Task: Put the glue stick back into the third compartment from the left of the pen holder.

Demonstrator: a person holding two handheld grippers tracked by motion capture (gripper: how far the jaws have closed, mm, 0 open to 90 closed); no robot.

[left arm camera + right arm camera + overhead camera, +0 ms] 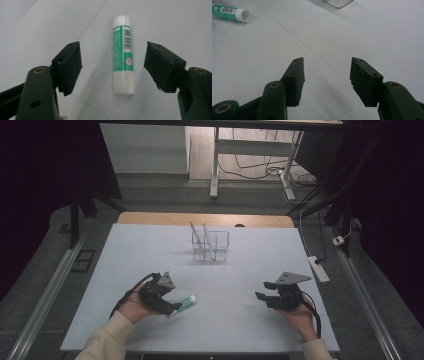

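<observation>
Jaws of the left gripper (113, 67) are spread wide around a glue stick (123, 55) lying untouched on the table (37, 25). The right gripper (327, 82) is held open, empty.

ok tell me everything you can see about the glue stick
The glue stick is a small cylinder that looks plastic, with a green printed label, a barcode and a small red prohibition mark. Both ends are white, one of them ribbed. It lies flat on the pale table, near the person's edge on the left side. The left gripper is around it with jaws open, one pad on each side, neither touching it. Nothing else touches it.
</observation>
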